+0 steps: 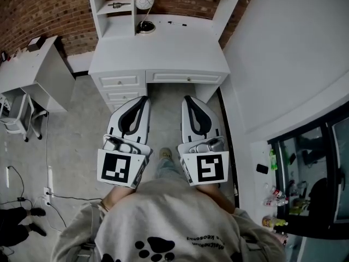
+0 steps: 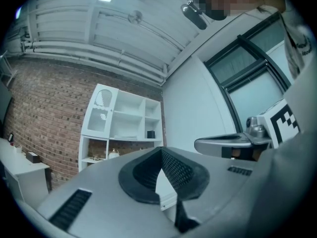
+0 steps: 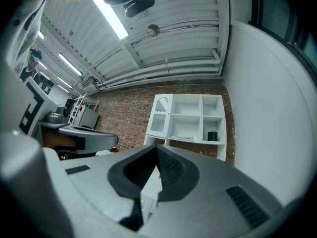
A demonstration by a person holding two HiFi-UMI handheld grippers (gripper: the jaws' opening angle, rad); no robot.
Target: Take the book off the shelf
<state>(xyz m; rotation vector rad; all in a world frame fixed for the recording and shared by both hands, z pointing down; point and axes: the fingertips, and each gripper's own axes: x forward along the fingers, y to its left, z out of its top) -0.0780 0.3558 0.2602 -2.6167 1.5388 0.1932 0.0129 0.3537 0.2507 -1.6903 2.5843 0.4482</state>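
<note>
A white shelf unit [image 3: 190,120] stands on the desk against the brick wall, some way ahead of both grippers. In its middle compartment lies a flat pale thing, likely the book [image 3: 184,138], also seen from the left gripper as the same flat book [image 2: 124,137]. A small dark upright object [image 3: 212,136] stands in the compartment to the right of it. My left gripper [image 1: 143,99] and right gripper [image 1: 188,98] are held side by side over the floor, short of the desk. The left gripper [image 2: 161,150] is shut and empty. The right gripper [image 3: 156,148] is shut and empty too.
The white desk [image 1: 158,51] with drawers is straight ahead, with a round globe-like ornament [image 1: 145,1] at its back. A white side table [image 1: 30,70] and a chair [image 1: 13,113] stand at the left. A white wall [image 1: 283,53] runs along the right. Cables [image 1: 52,192] lie on the floor.
</note>
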